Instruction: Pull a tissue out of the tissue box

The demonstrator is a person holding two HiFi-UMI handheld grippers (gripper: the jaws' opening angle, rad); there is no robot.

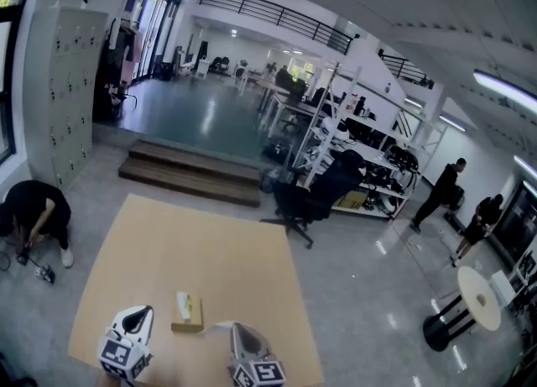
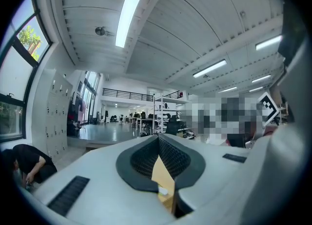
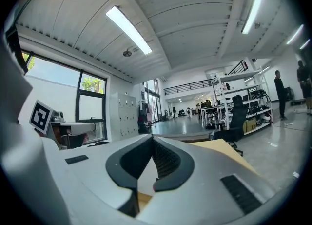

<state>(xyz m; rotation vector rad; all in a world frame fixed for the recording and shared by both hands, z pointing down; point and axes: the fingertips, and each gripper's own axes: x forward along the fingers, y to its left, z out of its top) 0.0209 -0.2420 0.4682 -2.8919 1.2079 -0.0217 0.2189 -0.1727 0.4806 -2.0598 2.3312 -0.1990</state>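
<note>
A tan tissue box (image 1: pixel 187 311) lies on the light wooden table (image 1: pixel 201 251) near its front edge. My right gripper (image 1: pixel 239 328) is just right of the box, held level and shut on a white tissue (image 1: pixel 218 325) that stretches from the box to its tips. In the right gripper view the jaws (image 3: pixel 152 138) meet, with the pale tissue (image 3: pixel 147 180) hanging below them. My left gripper (image 1: pixel 141 313) is left of the box, apart from it and holding nothing. Its jaws (image 2: pixel 158 138) touch at the tips, and the box (image 2: pixel 167 202) shows through the gap below.
A black office chair (image 1: pixel 312 199) stands off the table's far right corner and low wooden steps (image 1: pixel 191 172) lie beyond it. A person crouches on the floor at the left (image 1: pixel 33 213) beside grey lockers (image 1: pixel 63 83). A round white stand (image 1: pixel 478 298) is at the right.
</note>
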